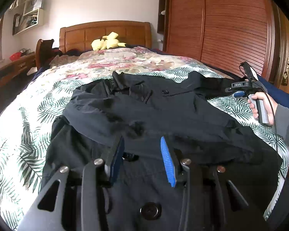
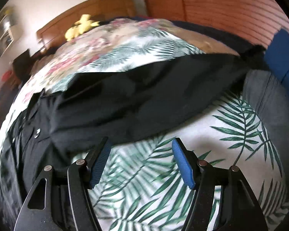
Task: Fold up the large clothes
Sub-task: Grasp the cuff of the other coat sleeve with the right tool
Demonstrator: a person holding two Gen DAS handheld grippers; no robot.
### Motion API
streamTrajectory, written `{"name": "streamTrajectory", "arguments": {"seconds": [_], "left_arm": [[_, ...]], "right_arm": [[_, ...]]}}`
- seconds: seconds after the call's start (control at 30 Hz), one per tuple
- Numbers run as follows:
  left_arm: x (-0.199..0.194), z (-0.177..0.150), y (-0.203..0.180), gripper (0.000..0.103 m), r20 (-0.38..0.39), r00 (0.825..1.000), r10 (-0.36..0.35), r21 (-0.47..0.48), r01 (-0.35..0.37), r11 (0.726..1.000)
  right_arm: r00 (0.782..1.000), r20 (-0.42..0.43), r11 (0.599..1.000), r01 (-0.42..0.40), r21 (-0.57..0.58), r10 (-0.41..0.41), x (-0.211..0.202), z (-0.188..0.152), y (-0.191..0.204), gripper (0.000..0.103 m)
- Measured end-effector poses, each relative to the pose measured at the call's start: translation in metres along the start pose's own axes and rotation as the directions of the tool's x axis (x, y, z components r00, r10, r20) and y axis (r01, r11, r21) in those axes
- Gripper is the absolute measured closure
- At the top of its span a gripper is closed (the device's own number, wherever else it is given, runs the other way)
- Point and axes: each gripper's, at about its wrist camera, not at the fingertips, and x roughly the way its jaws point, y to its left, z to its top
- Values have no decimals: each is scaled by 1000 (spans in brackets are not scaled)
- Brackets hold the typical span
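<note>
The left tool (image 1: 142,159) hovers low over the near part of a black jacket (image 1: 154,111), its blue pads parted with nothing gripped between them. The right tool (image 2: 141,161), also released and empty, hangs over bare leaf-print bedspread (image 2: 231,134) at the jacket's right edge, beside a dark sleeve (image 2: 163,88) stretched out to the right.

The jacket lies spread across the near half of the bed, collar far, large buttons (image 1: 150,210) near. The left side looks partly folded inward; the right sleeve and the final folds appear left to do.

Farther off are a floral quilt (image 1: 125,59), a yellow plush toy (image 1: 106,41), a wooden headboard (image 1: 106,31) and a slatted wardrobe (image 1: 231,28) at right. Nothing blocks the jacket.
</note>
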Motion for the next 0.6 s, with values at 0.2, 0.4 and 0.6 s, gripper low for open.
{"name": "streamTrajectory", "arguments": {"seconds": [0.2,0.4,0.6], "left_arm": [[1,-1,1,65,-8,1000,-9,-5,9,1000],[3,-2,-1,65,-17,1000,-6,6,6,1000],[3,-3,-1,65,-15,1000,-2,8,2,1000]], "right_arm": [[999,9,991,-41,128,40,8,15,-29,36],[998,49,977,-42,209,32,14,26,-34,55],[994,113,997,-6,77,-3,-7,36,1,98]]}}
